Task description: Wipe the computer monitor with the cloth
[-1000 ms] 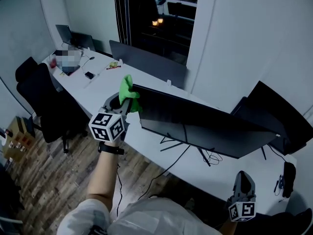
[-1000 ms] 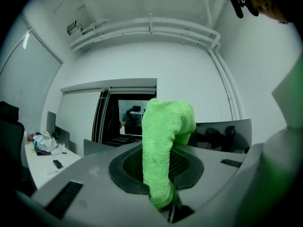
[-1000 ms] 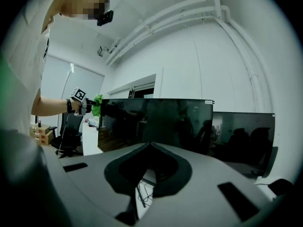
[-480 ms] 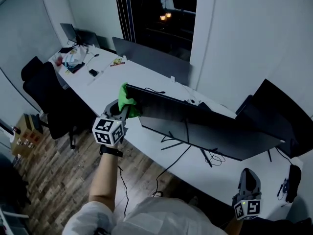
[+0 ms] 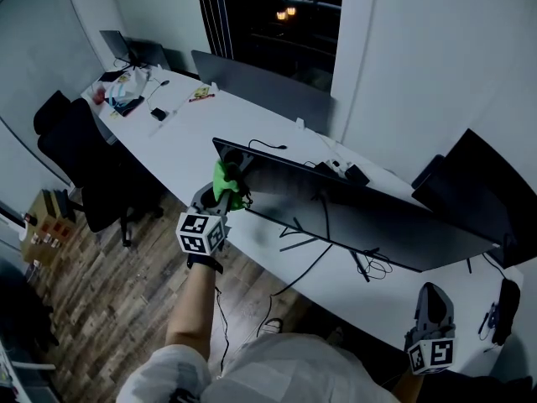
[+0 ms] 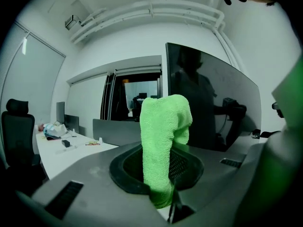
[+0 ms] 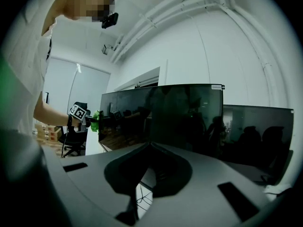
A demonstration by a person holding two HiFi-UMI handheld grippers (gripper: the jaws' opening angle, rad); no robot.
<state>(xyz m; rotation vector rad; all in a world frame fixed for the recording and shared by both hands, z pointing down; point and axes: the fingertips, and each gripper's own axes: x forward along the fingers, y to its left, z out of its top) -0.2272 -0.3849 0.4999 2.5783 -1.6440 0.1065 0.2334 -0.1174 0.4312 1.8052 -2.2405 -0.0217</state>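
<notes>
Jaws of the left gripper are clamped on the green cloth, which sits at the left end of the dark monitor on the white desk. Those of the right gripper are together with nothing between them, low by the desk's near right edge, well apart from the cloth

Person with two hand-held grippers: clothing and rig.
White short-sleeved shirt; black wristband on the left wrist; small black camera worn at the head. Left gripper and right gripper: grey moulded shells, each with a dark oval mouth and dark slot recesses, each carrying a cube of black-and-white square markers, left cube, right cube. Thin dark cable hangs below the left wrist.
</notes>
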